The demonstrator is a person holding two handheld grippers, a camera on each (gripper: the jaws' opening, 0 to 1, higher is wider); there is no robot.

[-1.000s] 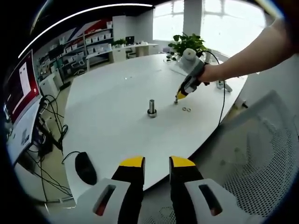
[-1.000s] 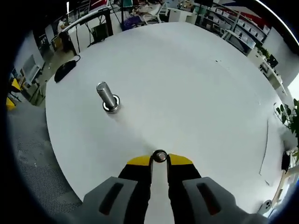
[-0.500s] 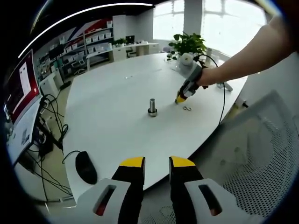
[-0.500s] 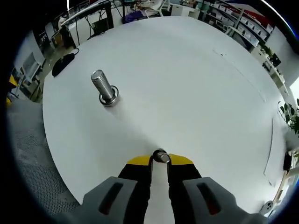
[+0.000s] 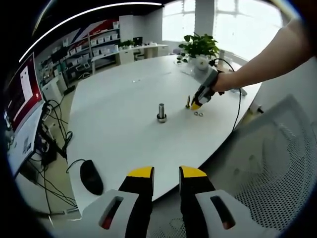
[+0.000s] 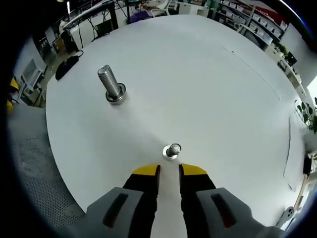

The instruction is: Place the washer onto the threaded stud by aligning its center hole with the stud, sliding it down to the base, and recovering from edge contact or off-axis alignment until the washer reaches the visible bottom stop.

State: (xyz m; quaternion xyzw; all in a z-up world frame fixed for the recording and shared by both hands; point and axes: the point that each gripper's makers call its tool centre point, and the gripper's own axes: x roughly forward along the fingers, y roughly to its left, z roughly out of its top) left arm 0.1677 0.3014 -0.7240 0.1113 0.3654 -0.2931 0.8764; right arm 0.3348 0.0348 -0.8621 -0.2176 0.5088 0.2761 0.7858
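The right tool [image 6: 168, 172] hangs just above the white counter [image 6: 208, 89] with its jaws a narrow gap apart and nothing between them. Just ahead of its tips a small threaded stud [image 6: 172, 150] stands upright with a ring at its foot, which looks like the washer seated at the base, though it could be the stud's own flange. In the left gripper view that small stud [image 5: 187, 102] stands beside the right tool [image 5: 196, 105], and two loose washers [image 5: 198, 114] lie flat close by, handy for the next pick. A larger stud [image 5: 161, 112] stands near the counter's middle. The left tool [image 5: 166, 173] waits off the near edge, jaws slightly parted and empty, leaving room for the right hand
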